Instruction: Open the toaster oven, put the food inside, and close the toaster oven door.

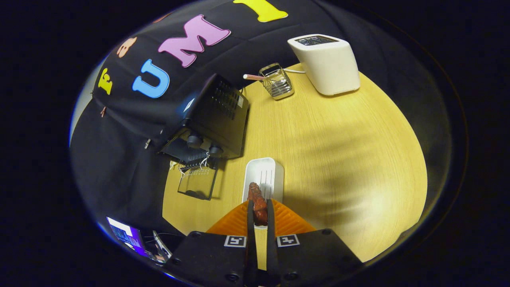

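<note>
My gripper point(259, 207) is shut on a reddish-brown piece of food point(257, 201), which sticks out ahead of the fingertips. It hangs over the near end of a white oblong plate point(267, 172) on the wooden table point(338, 159). The black toaster oven point(213, 119) stands beyond and to the left of the fingers, tilted in the fisheye view. Its glass door point(198, 182) is folded down open toward the table, and two knobs point(203, 145) show on its front.
A white slot toaster point(326, 63) stands at the far side of the table. Beside it is a small wire basket point(277, 83) with a red-striped stick poking out. A lit screen point(127, 236) sits low at the left, off the table.
</note>
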Demonstrator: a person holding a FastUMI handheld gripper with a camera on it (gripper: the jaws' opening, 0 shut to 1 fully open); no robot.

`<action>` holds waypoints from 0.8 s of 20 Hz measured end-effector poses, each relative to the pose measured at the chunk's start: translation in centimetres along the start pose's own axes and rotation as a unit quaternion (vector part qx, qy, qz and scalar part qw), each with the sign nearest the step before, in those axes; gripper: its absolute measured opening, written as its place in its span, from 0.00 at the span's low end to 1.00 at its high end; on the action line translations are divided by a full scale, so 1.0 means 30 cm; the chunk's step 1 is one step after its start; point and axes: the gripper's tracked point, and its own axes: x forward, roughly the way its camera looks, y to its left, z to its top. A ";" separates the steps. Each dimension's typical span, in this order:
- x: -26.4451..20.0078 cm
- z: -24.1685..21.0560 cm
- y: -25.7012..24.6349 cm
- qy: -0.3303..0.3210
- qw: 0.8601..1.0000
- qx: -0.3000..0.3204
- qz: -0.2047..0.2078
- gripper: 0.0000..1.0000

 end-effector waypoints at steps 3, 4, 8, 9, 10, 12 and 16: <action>-0.049 0.004 0.071 -0.018 1.000 -0.002 -0.002 0.13; -0.060 -0.004 0.100 -0.021 1.000 0.004 -0.002 0.13; -0.074 -0.068 0.212 -0.026 1.000 0.005 -0.014 0.13; -0.069 -0.081 0.246 -0.030 0.999 0.015 -0.014 0.13; -0.060 -0.091 0.286 -0.035 0.999 0.029 -0.011 0.13; -0.031 -0.108 0.358 -0.045 0.997 0.059 -0.010 0.13; 0.034 -0.125 0.503 -0.076 0.993 0.089 -0.010 0.13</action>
